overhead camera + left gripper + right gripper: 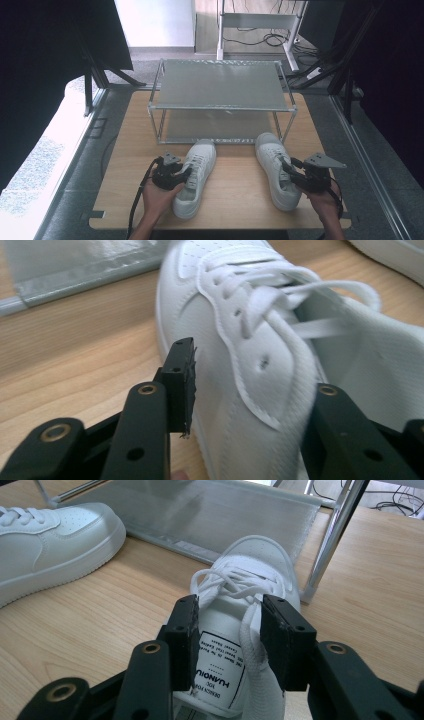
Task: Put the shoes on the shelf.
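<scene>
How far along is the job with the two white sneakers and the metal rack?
Nothing is shelved: both tiers of the grey metal two-tier rack are bare. In hand: the left gripper straddles the left white lace-up sneaker's side wall, the right gripper brackets the right white sneaker's tongue. Gripping, lifting and placing remain.

Two white sneakers (196,176) (276,167) (white laces, one tongue label printed black) on a pale wood-grain table (240,200); silver-grey mesh rack (220,85); black grippers (170,176) (307,177).
</scene>
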